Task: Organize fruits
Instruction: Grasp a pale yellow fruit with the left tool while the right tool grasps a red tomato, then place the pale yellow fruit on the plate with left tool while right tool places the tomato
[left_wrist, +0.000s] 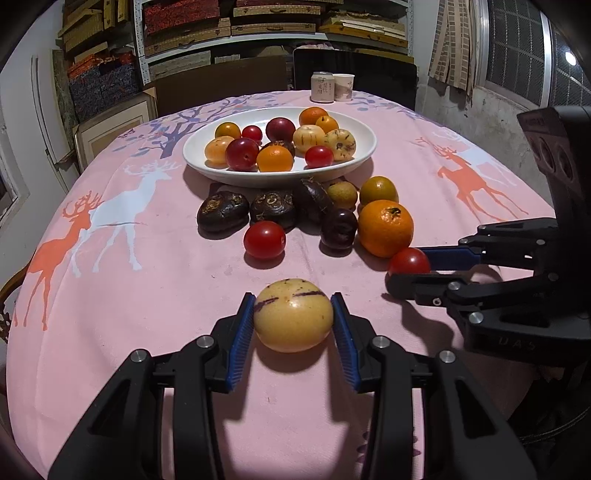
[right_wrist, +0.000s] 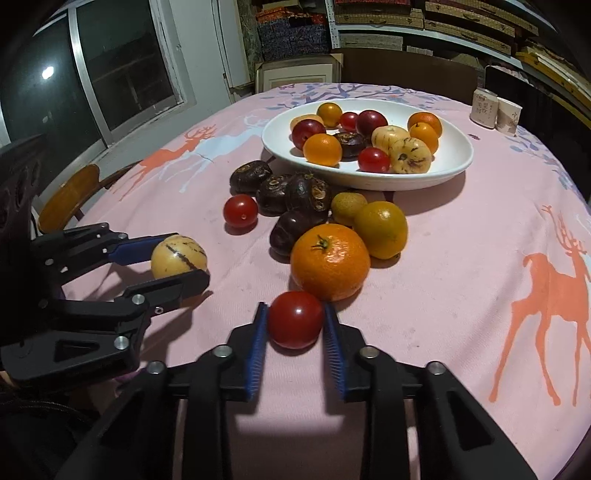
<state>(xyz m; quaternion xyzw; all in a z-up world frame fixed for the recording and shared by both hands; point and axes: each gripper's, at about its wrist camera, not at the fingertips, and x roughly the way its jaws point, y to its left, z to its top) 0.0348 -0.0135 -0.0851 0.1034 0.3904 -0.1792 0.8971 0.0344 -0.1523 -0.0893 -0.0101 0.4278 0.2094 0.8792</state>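
Observation:
My left gripper (left_wrist: 293, 298) is shut on a pale yellow melon-like fruit with purple stripes (left_wrist: 293, 315), low over the pink deer-print cloth; the right wrist view shows the same grip (right_wrist: 184, 258). My right gripper (right_wrist: 295, 306) is shut on a small red tomato (right_wrist: 295, 319), right in front of a big orange (right_wrist: 330, 262). A white oval plate (left_wrist: 354, 158) farther back holds several oranges, plums, tomatoes and striped yellow fruits. Between the plate and the grippers lie dark wrinkled fruits (left_wrist: 222, 211), a dark plum (left_wrist: 338, 228), another tomato (left_wrist: 264, 240) and a greenish orange (left_wrist: 378, 190).
A can (left_wrist: 322, 86) and a paper cup (left_wrist: 343, 86) stand at the table's far edge. A wooden chair (right_wrist: 70, 195) sits by the table's left side. Shelves with boxes fill the back wall. Bare cloth lies left and right of the fruit pile.

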